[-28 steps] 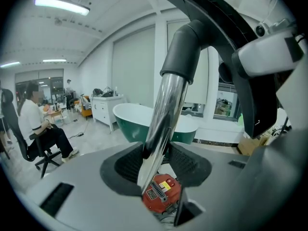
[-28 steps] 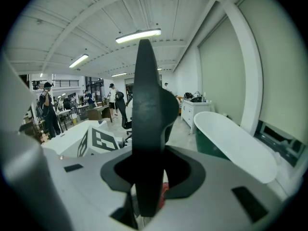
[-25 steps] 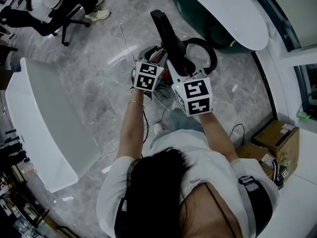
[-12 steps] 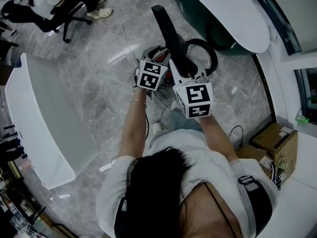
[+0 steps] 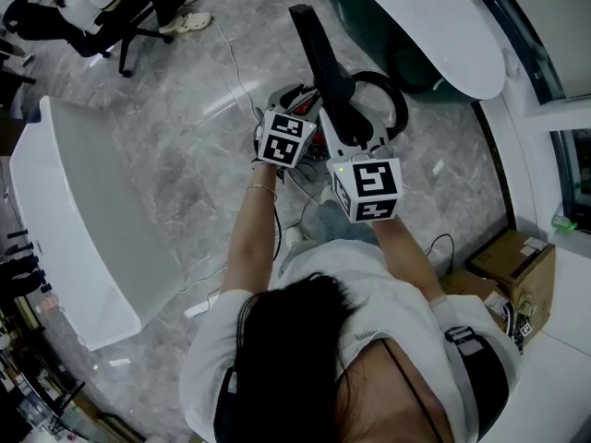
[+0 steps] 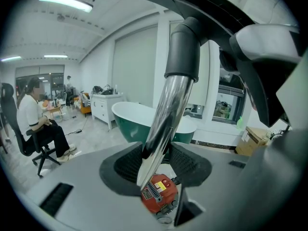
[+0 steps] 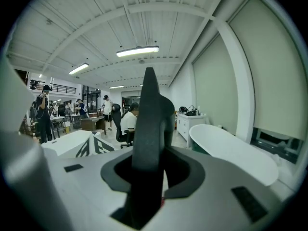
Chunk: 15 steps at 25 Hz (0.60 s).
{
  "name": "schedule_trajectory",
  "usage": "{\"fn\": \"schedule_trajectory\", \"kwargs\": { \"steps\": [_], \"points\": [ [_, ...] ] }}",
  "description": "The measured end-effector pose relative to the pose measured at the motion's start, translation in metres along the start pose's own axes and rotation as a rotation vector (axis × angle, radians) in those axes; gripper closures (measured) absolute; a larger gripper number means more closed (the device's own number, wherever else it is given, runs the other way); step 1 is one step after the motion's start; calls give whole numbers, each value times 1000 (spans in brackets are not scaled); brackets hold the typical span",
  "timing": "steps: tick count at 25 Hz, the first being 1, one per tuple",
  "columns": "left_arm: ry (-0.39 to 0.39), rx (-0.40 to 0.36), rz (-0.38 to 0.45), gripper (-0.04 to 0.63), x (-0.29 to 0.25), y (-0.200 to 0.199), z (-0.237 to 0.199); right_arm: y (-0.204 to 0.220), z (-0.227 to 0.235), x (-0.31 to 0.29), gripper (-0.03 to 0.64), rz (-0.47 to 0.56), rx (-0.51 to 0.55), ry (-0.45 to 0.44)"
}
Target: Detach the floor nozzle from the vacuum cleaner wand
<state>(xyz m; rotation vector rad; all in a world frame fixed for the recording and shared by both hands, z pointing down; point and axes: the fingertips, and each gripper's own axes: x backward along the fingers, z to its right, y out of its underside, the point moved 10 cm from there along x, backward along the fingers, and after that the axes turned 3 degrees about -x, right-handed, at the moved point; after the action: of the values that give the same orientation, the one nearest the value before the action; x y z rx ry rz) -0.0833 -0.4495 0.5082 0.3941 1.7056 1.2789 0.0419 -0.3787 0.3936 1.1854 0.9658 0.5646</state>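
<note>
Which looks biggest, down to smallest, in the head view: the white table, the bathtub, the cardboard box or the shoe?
1. white table
2. bathtub, though the picture's edge cuts part of it off
3. cardboard box
4. shoe

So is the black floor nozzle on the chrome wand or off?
On. In the left gripper view the shiny chrome wand runs into the neck of the black plastic floor nozzle, no gap.

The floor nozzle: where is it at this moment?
Head view: the floor nozzle is at upper centre, gripped by the right gripper, just right of the left gripper on the wand.
</note>
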Motion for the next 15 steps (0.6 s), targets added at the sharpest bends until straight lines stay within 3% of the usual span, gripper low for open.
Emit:
{"fn": "schedule_trajectory", "kwargs": {
  "steps": [6,11,15],
  "points": [
    [3,17,11,425,4,1,-2,1,-3,0,489,40,1,-11],
    [3,22,15,425,3,1,-7,-3,-3,-5,490,42,-69,-18],
    [6,24,18,425,5,1,-5,-6,-8,-2,488,53,59,-5]
  ]
}}
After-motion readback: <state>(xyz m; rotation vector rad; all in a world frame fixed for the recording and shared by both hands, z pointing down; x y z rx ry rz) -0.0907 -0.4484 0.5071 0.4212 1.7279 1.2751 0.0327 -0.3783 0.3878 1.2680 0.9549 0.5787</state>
